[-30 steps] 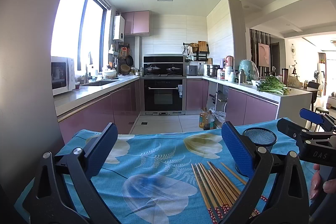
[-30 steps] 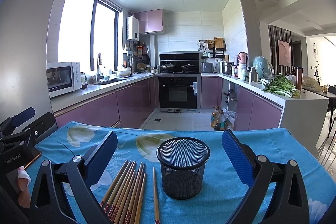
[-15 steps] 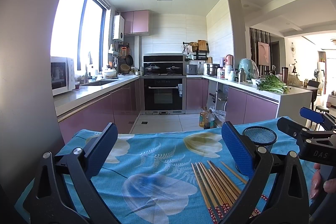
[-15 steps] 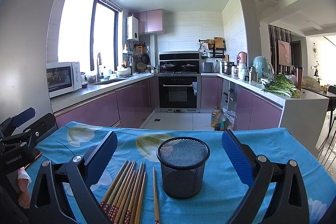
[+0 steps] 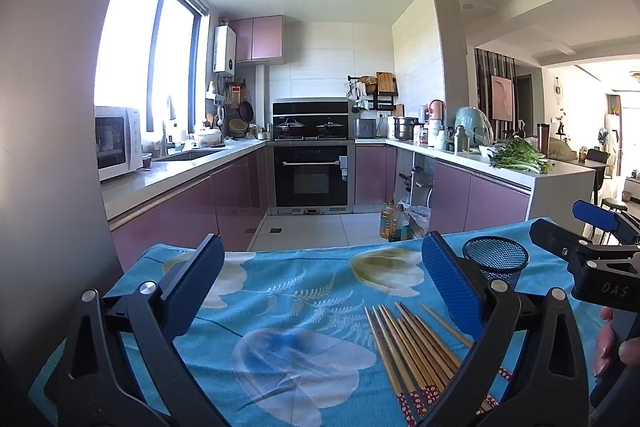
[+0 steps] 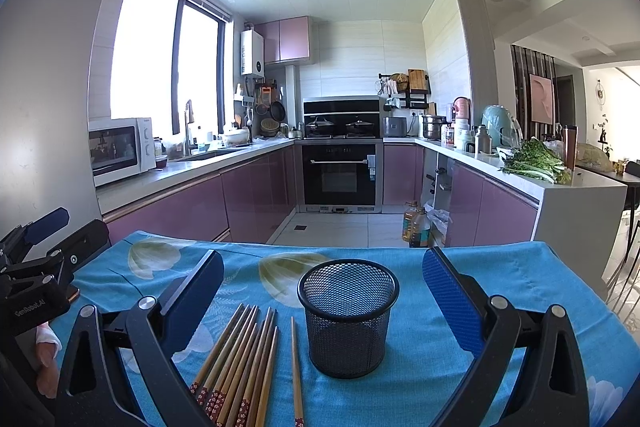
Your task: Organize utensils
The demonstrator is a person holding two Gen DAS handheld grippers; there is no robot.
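Wooden chopsticks (image 6: 240, 359) are laid in a bundle on a blue floral tablecloth (image 6: 460, 275), just left of an upright black mesh cup (image 6: 347, 315). Both the left gripper (image 5: 320, 287) and right gripper (image 6: 322, 293) are held spread wide, empty.

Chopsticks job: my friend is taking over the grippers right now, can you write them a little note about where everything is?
Left gripper: open, holding nothing, above the cloth.
Right gripper: open, holding nothing, facing the mesh cup.
Chopsticks: a bundle lying flat on the blue tablecloth, left of the cup; one single chopstick lies apart between bundle and cup.
Cup: upright; nothing sticks out of it.
Done: nothing yet.
Left: pick up the chopsticks and stand them in the cup.
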